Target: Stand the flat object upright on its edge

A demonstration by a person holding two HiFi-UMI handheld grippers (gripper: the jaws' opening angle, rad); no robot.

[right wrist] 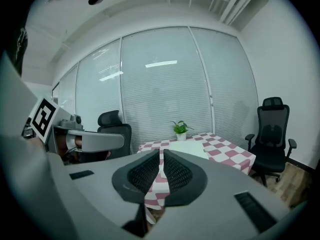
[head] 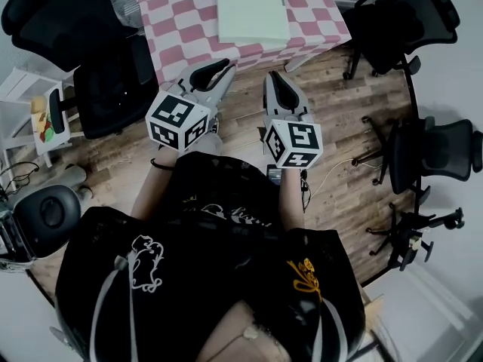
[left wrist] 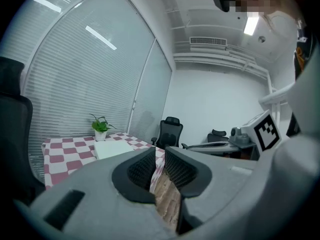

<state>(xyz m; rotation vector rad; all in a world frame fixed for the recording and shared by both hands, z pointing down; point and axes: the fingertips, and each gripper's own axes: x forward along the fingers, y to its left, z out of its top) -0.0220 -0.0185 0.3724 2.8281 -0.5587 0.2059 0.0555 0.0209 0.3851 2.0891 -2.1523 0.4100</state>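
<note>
Flat on the pink-checked worktop (head: 181, 21), well beyond both grippers: pale green board (head: 253, 10), untouched. At the worktop's near edge, over wooden floor (head: 339, 187): left gripper (head: 225, 66) and right gripper (head: 273, 78), side by side, jaws pressed together, nothing pinched. Beyond the board, a potted plant (right wrist: 181, 129).

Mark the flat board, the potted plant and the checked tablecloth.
flat board (head: 253, 7), head view, middle of its top
potted plant (right wrist: 180, 127), right gripper view, its leaves
checked tablecloth (head: 181, 21), head view, bare patch left of board
</note>
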